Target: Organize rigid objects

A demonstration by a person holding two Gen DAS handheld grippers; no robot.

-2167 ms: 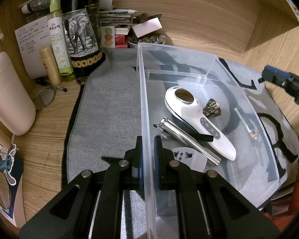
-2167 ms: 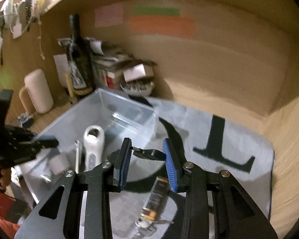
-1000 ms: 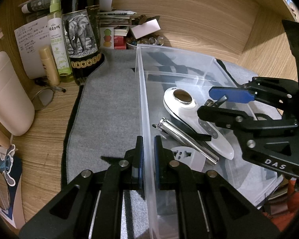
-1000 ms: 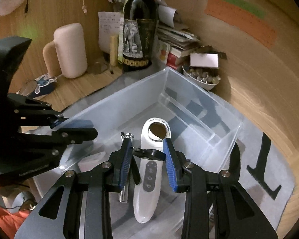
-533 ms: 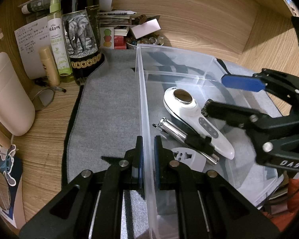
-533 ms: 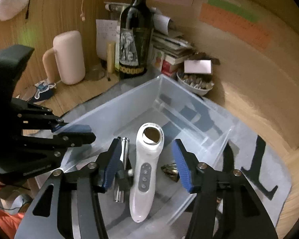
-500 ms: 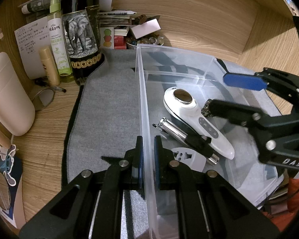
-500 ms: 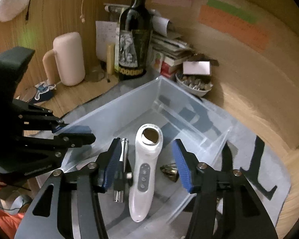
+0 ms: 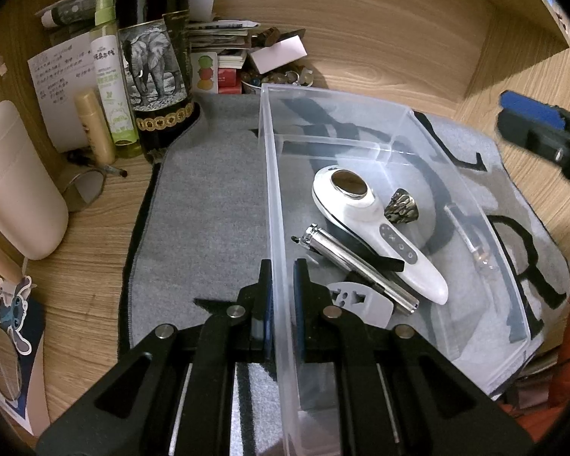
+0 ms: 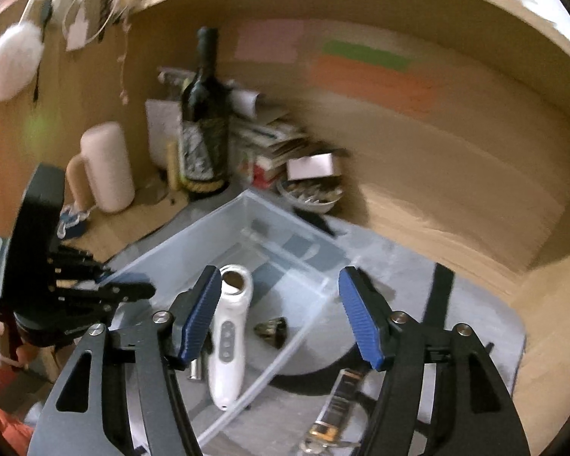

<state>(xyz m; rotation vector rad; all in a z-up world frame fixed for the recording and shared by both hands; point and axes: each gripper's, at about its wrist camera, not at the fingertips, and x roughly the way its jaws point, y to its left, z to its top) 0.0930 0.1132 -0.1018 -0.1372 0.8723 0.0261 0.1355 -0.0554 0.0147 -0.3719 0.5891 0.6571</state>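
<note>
A clear plastic bin point(image 9: 364, 108) stands on a grey mat point(image 9: 205, 205). My left gripper point(image 9: 283, 296) is shut on the bin's left wall. Inside lie a white handheld device point(image 9: 376, 224), a silver metal tube point(image 9: 357, 268), a black clip point(image 9: 389, 264), a small bronze cone point(image 9: 401, 205) and a white flat piece point(image 9: 361, 300). My right gripper point(image 10: 281, 319) is open and empty, raised above the bin's right side; the device point(image 10: 228, 338) and cone point(image 10: 271, 328) show below it. A lighter-like object point(image 10: 342, 399) with keys lies on the mat outside the bin.
A wine bottle point(image 9: 154, 60), a green spray bottle point(image 9: 112, 87), a yellow tube point(image 9: 95, 127), a pink jug point(image 9: 15, 182), papers, books and a bowl of small items point(image 9: 281, 76) crowd the back left. Wooden walls enclose the desk.
My right gripper carried the black clip over the bin, opened and let it drop onto the device and tube, then pulled back up and to the right. My left gripper has not moved.
</note>
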